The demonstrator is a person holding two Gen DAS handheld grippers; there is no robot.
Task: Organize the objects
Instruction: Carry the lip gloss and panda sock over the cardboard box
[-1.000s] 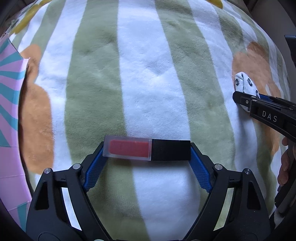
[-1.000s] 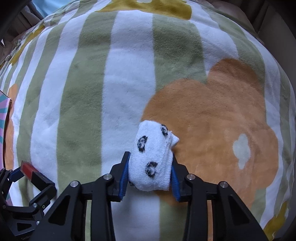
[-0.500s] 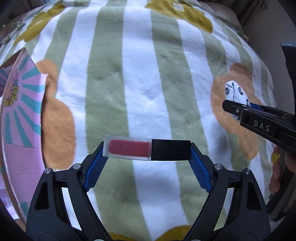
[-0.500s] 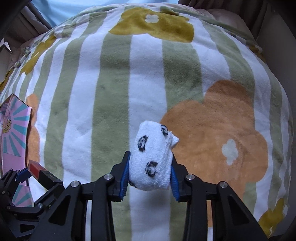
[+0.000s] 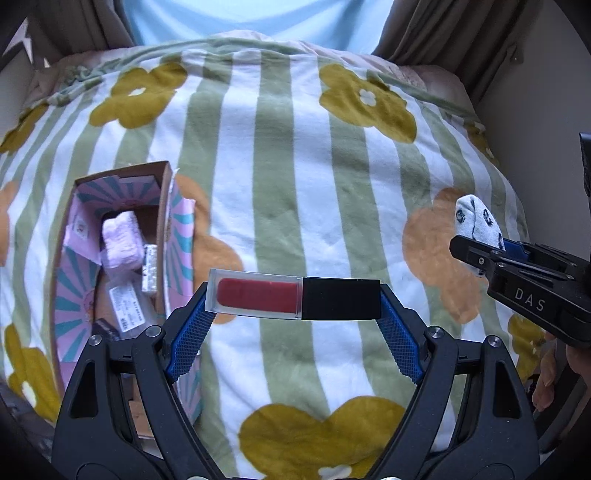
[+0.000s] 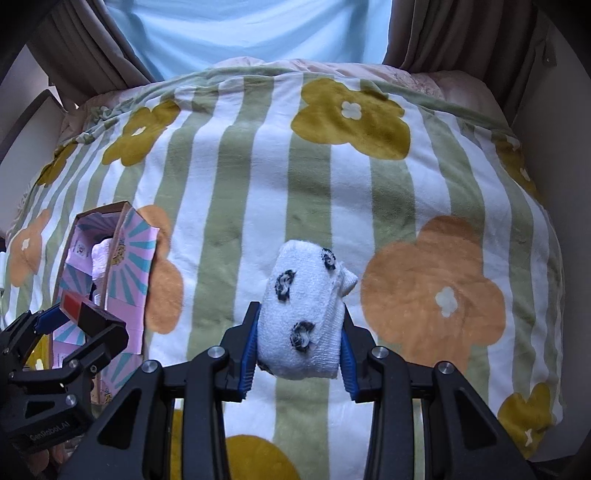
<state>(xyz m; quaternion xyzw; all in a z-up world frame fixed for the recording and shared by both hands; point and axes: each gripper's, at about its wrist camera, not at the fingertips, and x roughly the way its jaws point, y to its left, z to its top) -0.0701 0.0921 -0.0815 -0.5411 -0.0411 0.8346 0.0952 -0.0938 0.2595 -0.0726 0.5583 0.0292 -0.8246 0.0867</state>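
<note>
My left gripper [image 5: 293, 306] is shut on a red lip gloss tube [image 5: 293, 298] with a black cap, held crosswise above the striped flower blanket [image 5: 288, 184]. It also shows in the right wrist view [image 6: 79, 308]. My right gripper [image 6: 299, 339] is shut on a rolled white sock [image 6: 304, 314] with black spots, held above the blanket. The sock also shows at the right of the left wrist view [image 5: 478, 219]. An open pink and teal box [image 5: 177, 236] lies on the blanket to the left, holding a lilac cloth [image 5: 122, 240] and small packets.
Brown curtains [image 6: 85, 62] and a pale blue pane [image 6: 258, 33] stand behind the bed. The box also shows at the left of the right wrist view [image 6: 135, 258]. A wall [image 6: 554, 110] runs along the right side of the bed.
Both grippers have risen well above the blanket with their objects still held. The box and the whole bed have come into view.
</note>
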